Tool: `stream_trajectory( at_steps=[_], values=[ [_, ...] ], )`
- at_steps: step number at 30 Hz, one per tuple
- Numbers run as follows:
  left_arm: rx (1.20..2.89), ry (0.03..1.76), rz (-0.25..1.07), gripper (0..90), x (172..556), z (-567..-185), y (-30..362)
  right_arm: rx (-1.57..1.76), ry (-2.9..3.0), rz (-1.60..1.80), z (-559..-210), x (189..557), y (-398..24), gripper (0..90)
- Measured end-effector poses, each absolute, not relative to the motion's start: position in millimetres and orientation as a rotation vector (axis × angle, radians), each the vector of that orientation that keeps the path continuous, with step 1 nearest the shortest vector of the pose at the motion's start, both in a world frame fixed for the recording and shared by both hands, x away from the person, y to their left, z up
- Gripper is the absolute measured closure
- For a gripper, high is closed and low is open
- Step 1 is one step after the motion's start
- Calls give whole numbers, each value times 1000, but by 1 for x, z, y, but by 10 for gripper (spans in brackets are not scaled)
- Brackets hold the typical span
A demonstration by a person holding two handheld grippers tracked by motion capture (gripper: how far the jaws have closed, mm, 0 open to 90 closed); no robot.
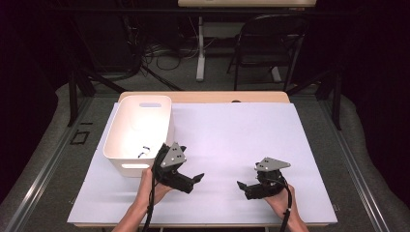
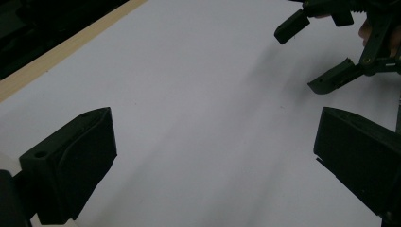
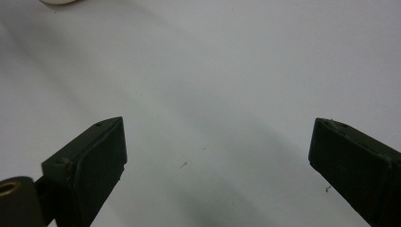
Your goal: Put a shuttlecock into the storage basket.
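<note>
My left gripper (image 1: 196,182) is held low over the white sheet (image 1: 232,140), just right of the white bin (image 1: 126,136), and points right. Its jaws (image 2: 213,156) stand wide apart with nothing between them. My right gripper (image 1: 243,189) is held at the front right and points left toward the other. It is open too, with bare sheet between its jaws (image 3: 217,161). The two sets of fingertips face each other across a short gap. In the left gripper view the right gripper (image 2: 326,56) appears at the top right.
The white bin has cut-out handles and a few small dark bits (image 1: 142,151) on its floor. A wooden table edge (image 1: 203,96) runs along the back. Beyond it stand a folding chair (image 1: 268,43) and a desk leg (image 1: 200,48) on a dark floor.
</note>
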State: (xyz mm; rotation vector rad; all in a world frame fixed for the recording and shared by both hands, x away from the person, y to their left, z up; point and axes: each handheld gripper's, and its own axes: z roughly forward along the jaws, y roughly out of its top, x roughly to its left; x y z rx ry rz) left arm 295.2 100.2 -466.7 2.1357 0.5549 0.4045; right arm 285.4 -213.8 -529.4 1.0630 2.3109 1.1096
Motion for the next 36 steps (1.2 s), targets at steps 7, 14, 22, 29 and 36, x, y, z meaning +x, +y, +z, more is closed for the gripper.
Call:
stream_trajectory(
  at_steps=[7, 14, 22, 29, 36],
  values=[
    [2154, 567, 365, 0, 291, -491, 103, 1069, 2307, 1113, -530, 285, -213, 44],
    [2157, 572, 346, 0, 287, -510, 110, 1070, 2317, 1104, -532, 286, -212, 44],
    [2151, 589, 320, 0, 284, -523, 114, 1060, 2320, 1097, -534, 286, -210, 44],
    [2145, 585, 309, 0, 279, -534, 116, 1056, 2325, 1095, -534, 285, -210, 44],
    [2146, 599, 290, 0, 277, -541, 119, 1050, 2322, 1100, -536, 285, -208, 41]
  ],
)
